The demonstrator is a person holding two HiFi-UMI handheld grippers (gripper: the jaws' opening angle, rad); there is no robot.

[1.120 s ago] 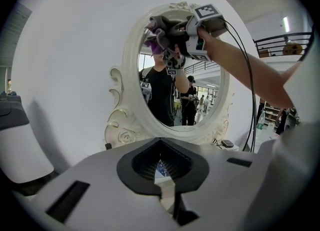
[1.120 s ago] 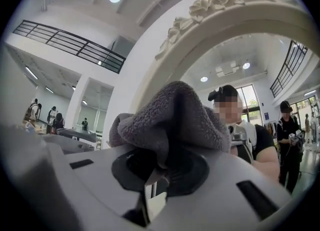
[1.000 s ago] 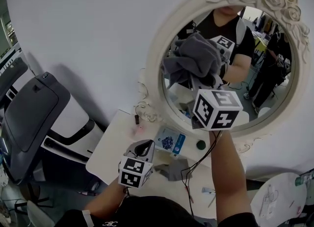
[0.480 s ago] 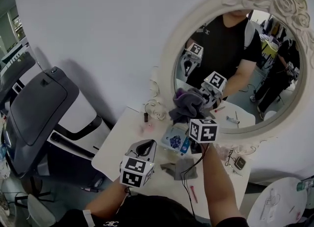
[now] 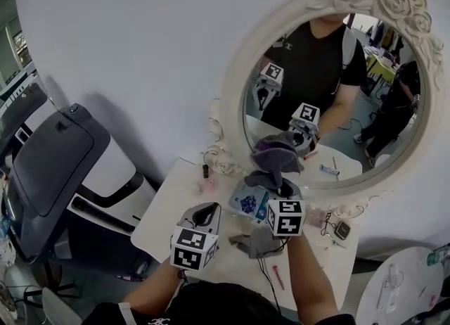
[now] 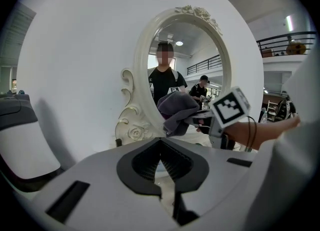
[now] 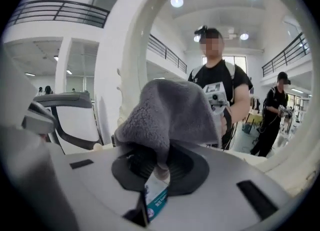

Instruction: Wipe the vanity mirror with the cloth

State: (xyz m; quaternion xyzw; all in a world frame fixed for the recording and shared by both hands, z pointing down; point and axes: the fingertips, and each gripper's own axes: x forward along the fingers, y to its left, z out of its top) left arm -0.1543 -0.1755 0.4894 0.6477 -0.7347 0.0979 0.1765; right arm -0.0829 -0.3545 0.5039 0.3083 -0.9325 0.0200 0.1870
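one cloth (image 5: 266, 177) is gripped in the right gripper's (image 5: 281, 194) fingers at the mirror's (image 5: 355, 130) lower edge, the glass lying above it, while the left gripper (image 5: 203, 212), clenched on nothing, is held farther back.

cloth (image 5: 268, 179) lowered, at mirror (image 5: 235, 98) bottom rim

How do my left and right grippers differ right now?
The right gripper has its jaws shut on the grey cloth; the left gripper has its jaws together on nothing. In the head view the right gripper is up by the lower rim of the mirror, while the left gripper sits lower, over the table, away from the glass. Both carry a marker cube and point toward the mirror.
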